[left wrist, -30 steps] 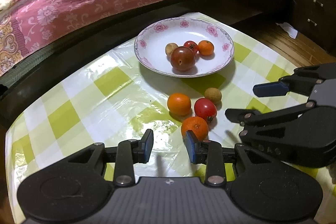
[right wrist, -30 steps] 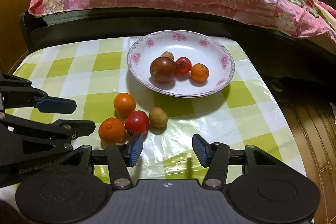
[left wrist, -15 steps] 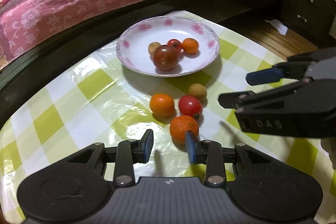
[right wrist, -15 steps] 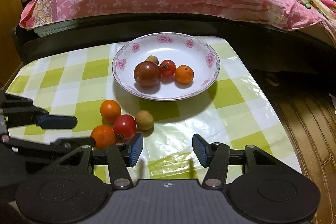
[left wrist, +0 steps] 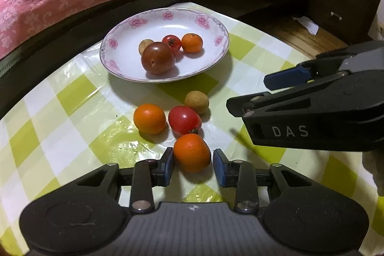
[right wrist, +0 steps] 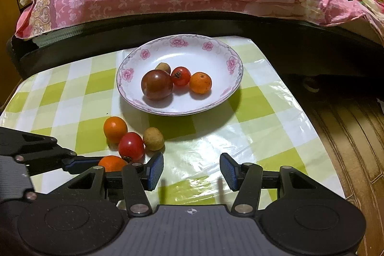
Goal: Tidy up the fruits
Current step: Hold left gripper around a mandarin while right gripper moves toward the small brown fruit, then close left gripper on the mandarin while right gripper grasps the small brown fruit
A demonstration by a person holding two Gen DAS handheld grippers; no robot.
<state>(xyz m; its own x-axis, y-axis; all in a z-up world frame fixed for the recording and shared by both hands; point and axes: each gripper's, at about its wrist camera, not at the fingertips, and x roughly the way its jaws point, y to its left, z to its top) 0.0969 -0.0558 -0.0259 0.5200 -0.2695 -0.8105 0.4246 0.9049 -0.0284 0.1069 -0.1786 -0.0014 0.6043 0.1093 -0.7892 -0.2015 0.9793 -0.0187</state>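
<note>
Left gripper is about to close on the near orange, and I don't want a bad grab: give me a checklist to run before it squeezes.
1. Near orange sits between the left gripper's fingers: ok.
2. Jaws open wider than the fruit: ok, a gap shows on the right side; the left pad looks close or touching.
3. Orange deep enough between the pads: cannot tell, it sits out at the fingertips.
4. Neighbours free of the jaws: not ok, the tomato touches or nearly touches the orange's far side.
5. Right gripper out of the way: ok, open, empty, off to the side.
6. Room on the plate: ok, bare space beside its four fruits.
</note>
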